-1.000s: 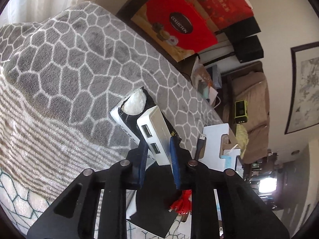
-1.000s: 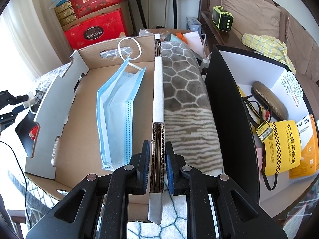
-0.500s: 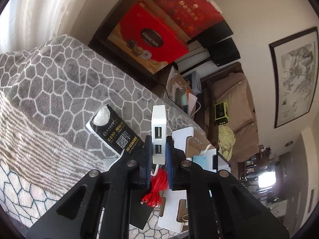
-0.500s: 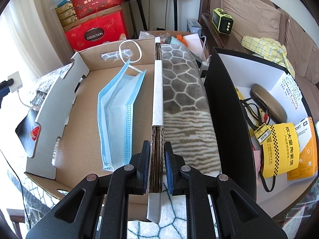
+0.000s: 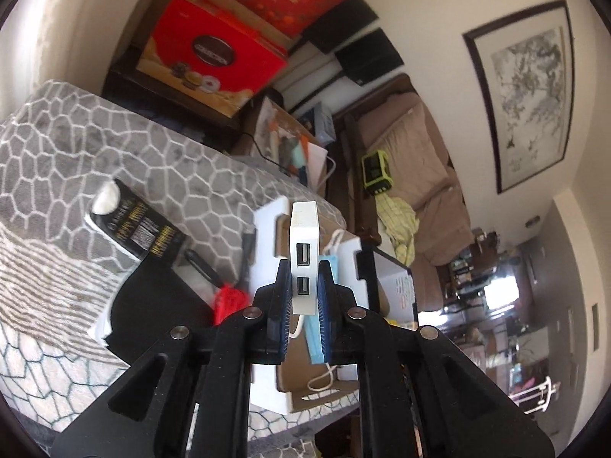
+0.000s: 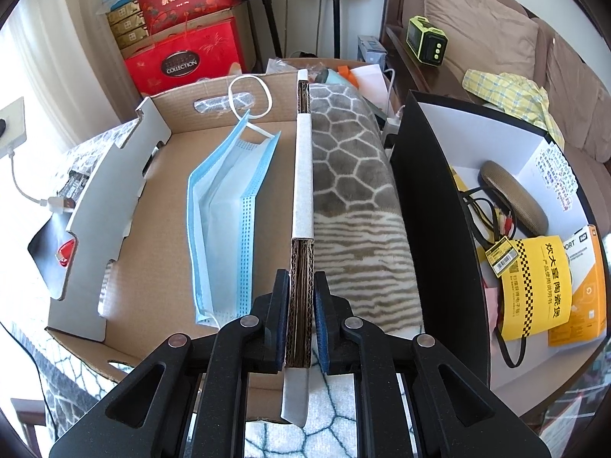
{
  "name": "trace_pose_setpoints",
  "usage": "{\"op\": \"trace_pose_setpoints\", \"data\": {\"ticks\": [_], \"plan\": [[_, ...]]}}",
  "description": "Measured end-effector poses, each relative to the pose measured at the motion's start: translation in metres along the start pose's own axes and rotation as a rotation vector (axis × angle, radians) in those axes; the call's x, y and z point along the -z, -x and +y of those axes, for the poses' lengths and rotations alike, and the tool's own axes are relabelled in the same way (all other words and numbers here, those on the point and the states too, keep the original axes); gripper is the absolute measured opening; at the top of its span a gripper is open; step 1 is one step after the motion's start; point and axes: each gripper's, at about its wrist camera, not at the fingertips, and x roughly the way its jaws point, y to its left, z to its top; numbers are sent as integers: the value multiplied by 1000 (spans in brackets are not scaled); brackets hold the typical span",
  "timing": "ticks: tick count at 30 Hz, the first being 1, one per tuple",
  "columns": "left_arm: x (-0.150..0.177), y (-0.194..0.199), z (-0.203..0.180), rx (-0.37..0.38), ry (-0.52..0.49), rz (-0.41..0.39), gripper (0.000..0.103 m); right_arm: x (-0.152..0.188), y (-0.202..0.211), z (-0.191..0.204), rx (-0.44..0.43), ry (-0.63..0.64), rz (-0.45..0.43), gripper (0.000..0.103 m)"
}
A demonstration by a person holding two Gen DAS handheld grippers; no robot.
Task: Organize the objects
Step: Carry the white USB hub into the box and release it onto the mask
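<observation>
- Blanket (image 6: 355, 175) is lying under both boxes.
- My right gripper (image 6: 299, 316) is pinching the box (image 6: 160, 236) wall, I think to steady it.
- My left gripper (image 5: 303, 297) is clamping the hub (image 5: 303, 240), probably carrying it boxward.

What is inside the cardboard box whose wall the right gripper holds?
A blue face mask lies on the floor of the cardboard box. The right gripper and the near wall hide the nearest corner.

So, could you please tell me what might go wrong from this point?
1. The left claw pinches only the lower end of the white USB hub; it could pivot or slip.
2. Its dangling cable may snag the cardboard box wall.
3. The right claw grips the box's side wall; pulling could tilt the box.
</observation>
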Motion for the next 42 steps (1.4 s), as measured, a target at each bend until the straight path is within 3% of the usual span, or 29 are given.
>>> {"op": "trace_pose_setpoints", "data": {"ticks": [17, 30, 42], "plan": [[17, -21, -64, 23, -137, 75, 11, 3, -4, 1, 2, 0, 12, 11], [53, -75, -68, -45, -208, 257, 11, 2, -2, 0, 1, -3, 7, 11], [55, -102, -73, -48, -228, 325, 12, 0, 0, 0, 10, 3, 7, 11]]}}
